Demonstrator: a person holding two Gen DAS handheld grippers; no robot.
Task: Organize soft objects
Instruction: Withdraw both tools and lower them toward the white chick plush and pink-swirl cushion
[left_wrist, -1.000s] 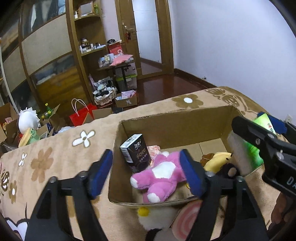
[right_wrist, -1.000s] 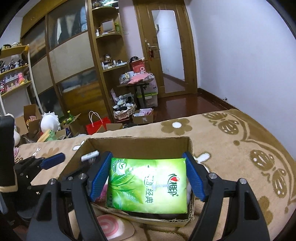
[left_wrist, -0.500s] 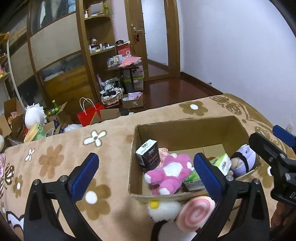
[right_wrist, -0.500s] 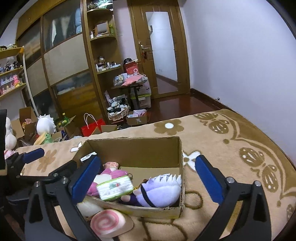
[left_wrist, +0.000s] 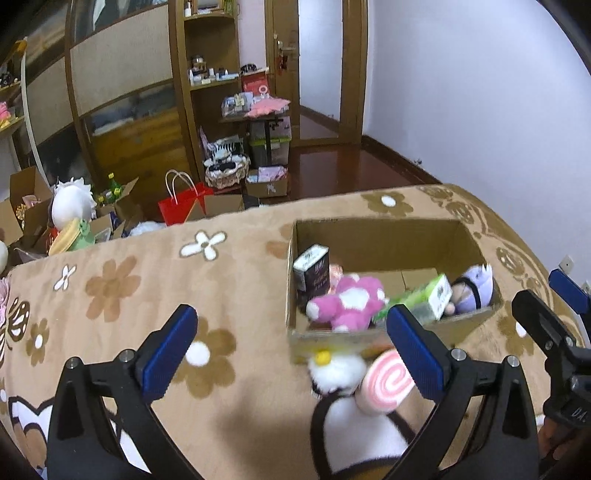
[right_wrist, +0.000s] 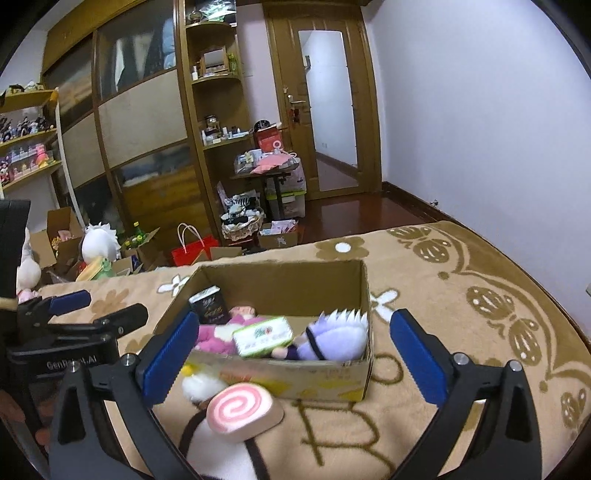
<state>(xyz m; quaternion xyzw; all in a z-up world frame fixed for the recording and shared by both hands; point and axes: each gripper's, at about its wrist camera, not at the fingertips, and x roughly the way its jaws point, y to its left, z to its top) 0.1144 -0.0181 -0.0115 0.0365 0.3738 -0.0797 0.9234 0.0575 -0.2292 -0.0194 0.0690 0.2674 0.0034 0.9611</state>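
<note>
- Cardboard box (right_wrist: 280, 380) on the patterned blanket (right_wrist: 461, 332) already holds a pink plush (left_wrist: 347, 302), a green tissue pack (right_wrist: 263, 336), a purple plush (right_wrist: 336, 339).
- Swirl plush (right_wrist: 240, 410) lies outside, touching the box front; judged still to pack.
- Left gripper (left_wrist: 291, 350) and right gripper (right_wrist: 291, 354): jaws just opened wide, both empty.

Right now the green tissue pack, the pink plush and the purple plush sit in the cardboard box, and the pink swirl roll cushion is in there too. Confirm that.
Not quite. The pink swirl roll cushion lies outside the cardboard box, on the blanket in front of its near wall, as the right wrist view shows. The green tissue pack, pink plush and purple plush do sit inside.
</note>
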